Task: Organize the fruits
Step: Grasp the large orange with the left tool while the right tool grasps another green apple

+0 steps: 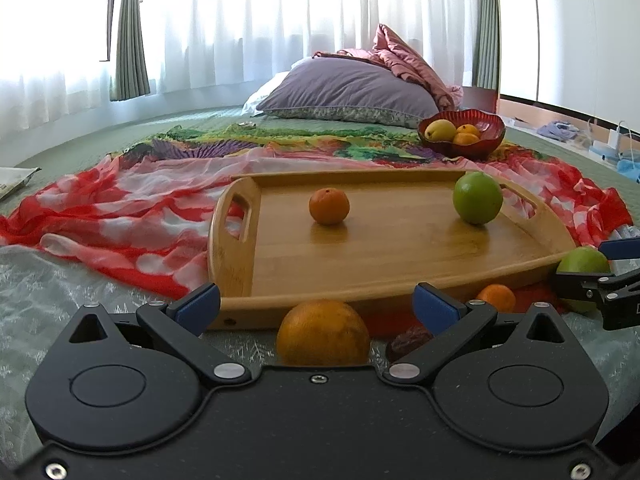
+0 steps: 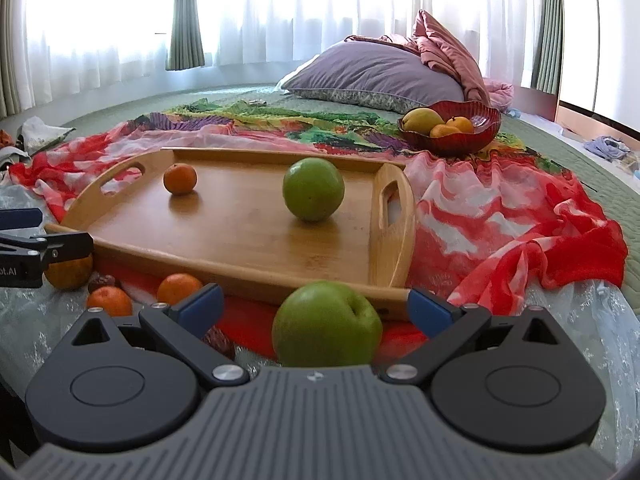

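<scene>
A wooden tray [image 1: 400,264] [image 2: 240,240] lies on the bed with a small orange [image 1: 329,206] [image 2: 180,178] and a green apple [image 1: 477,197] [image 2: 313,189] on it. My left gripper [image 1: 316,304] is open, its jaws on either side of a large orange [image 1: 322,332] [image 2: 66,274] lying before the tray. My right gripper [image 2: 316,306] is open around a second green apple [image 2: 326,324] [image 1: 580,264] in front of the tray. Two small oranges [image 2: 178,288] [image 2: 109,301] and dark dates [image 2: 102,281] lie between them.
A red bowl [image 1: 490,132] [image 2: 480,132] with a yellow fruit and oranges stands behind the tray at the right. Red and multicoloured scarves [image 1: 120,216] cover the green bed. A purple pillow [image 1: 348,88] and pink quilt lie at the back, before curtained windows.
</scene>
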`<state>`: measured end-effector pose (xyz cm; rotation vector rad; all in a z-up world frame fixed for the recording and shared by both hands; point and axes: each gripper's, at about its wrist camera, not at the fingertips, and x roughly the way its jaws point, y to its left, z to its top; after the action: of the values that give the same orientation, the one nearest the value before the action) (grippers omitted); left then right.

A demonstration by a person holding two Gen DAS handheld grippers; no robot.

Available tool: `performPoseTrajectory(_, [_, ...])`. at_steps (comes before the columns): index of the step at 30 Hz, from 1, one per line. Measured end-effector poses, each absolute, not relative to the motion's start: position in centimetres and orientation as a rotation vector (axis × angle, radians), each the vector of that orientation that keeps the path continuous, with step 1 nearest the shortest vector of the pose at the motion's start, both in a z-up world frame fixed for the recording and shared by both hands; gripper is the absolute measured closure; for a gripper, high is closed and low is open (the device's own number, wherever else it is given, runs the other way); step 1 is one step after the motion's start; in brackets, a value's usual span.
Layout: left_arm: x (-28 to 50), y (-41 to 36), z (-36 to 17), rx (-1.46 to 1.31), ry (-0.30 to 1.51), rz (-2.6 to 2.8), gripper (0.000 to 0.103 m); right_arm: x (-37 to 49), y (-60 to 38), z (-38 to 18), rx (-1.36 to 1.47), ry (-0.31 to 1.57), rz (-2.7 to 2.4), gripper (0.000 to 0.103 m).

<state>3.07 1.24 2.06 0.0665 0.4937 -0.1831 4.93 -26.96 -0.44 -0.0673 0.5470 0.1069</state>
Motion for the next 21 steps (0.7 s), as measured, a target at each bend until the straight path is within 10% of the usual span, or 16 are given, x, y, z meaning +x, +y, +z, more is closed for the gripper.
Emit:
performPoseTrajectory(10, [2.3, 0.9, 1.3, 0.089, 0.515, -0.194, 0.006, 4.8, -27.0, -1.4, -0.041, 0.575, 0.116, 0.000])
performPoseTrajectory(21, [2.1, 1.2, 0.8, 0.067, 0.557, -0.206, 0.036, 4.9, -27.1, -1.6, -0.018, 0.583, 0.113, 0.009])
